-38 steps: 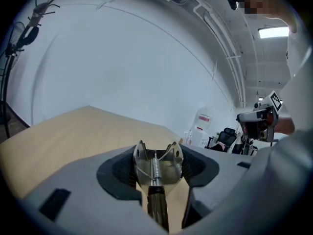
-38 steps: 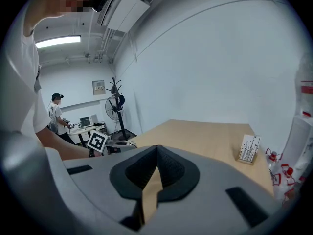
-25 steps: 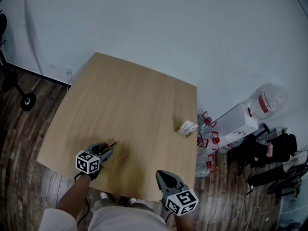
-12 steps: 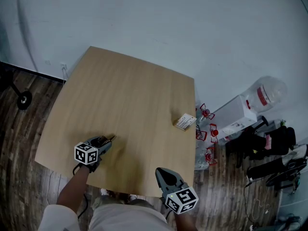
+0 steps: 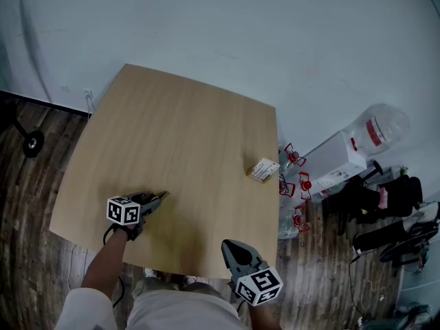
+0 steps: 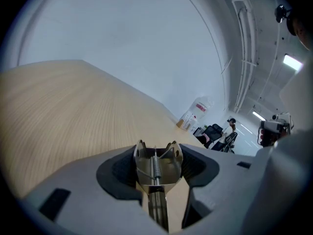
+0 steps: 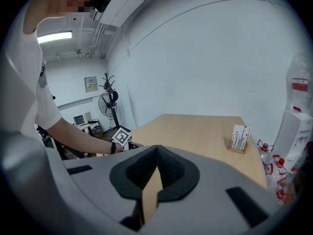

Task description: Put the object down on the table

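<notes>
The left tool [image 5: 157,198] is clamped on a metal clip [image 6: 155,166], a folded piece of shiny sheet steel with two pointed ears at its far end and a coiled spring running down its middle. The grey, ribbed pads press on its two flat sides and hold it well apart from each other. This tool sits low over the near left part of the tabletop [image 5: 185,136], a pale wood-grain slab with rounded corners. Whether the clip touches the wood cannot be told. A black-and-white marker cube [image 5: 124,210] rides on the back of the tool.

The right tool [image 7: 156,148] hangs over the near edge of the tabletop, to the right. Its jaws meet at the tips with nothing between them, and only a narrow wedge of wood shows through behind the tips.

Near the right edge of the tabletop stands a small card stand [image 5: 263,170]: a white card printed with thin dark lines, set in a low wooden base, well apart from both tools.

Right of the tabletop, on the dark plank floor [image 5: 27,205], stand a clear rounded plastic jug [image 5: 383,128] with a red label and a long white box [image 5: 337,165]
</notes>
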`<state>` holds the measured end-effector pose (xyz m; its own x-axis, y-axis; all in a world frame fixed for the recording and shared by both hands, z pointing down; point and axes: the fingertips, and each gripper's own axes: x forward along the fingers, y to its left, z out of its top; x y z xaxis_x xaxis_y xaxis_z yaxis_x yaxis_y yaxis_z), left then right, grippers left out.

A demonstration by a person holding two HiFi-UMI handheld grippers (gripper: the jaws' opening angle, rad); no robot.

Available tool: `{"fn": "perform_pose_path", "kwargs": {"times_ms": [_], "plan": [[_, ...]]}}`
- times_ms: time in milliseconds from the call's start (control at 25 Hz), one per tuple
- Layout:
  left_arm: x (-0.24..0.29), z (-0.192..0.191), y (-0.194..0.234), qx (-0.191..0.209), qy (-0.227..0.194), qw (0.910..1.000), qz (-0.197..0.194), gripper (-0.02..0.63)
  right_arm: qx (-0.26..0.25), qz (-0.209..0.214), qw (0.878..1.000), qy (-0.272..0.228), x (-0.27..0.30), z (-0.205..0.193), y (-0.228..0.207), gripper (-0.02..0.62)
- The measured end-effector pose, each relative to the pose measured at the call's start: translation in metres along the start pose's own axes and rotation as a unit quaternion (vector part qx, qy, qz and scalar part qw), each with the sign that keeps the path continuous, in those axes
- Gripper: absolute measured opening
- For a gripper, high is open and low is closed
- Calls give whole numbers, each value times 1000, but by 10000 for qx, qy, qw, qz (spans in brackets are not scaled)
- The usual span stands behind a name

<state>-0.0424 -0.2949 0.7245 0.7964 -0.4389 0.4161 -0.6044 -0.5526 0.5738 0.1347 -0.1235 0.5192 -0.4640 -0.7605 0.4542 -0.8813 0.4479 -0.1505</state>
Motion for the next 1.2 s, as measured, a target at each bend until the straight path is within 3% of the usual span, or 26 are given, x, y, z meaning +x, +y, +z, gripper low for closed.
{"fn": "perform_pose_path", "kwargs": {"times_ms": [160, 440, 720, 1200], "plan": [[4, -13, 4, 158, 302, 9994, 41, 236, 3, -13, 10000, -6, 0, -1, 1, -2], [4, -15, 7, 280, 370, 9989, 53, 236, 23, -19, 10000, 42, 2, -5, 0, -2], [2, -22, 14, 850, 714, 9929, 431, 238, 2, 24, 10000, 30, 2, -3, 1, -2], [-4, -27, 27, 1095, 753, 9878, 815, 249, 27, 11, 10000, 71, 3, -8, 1, -2]]}}
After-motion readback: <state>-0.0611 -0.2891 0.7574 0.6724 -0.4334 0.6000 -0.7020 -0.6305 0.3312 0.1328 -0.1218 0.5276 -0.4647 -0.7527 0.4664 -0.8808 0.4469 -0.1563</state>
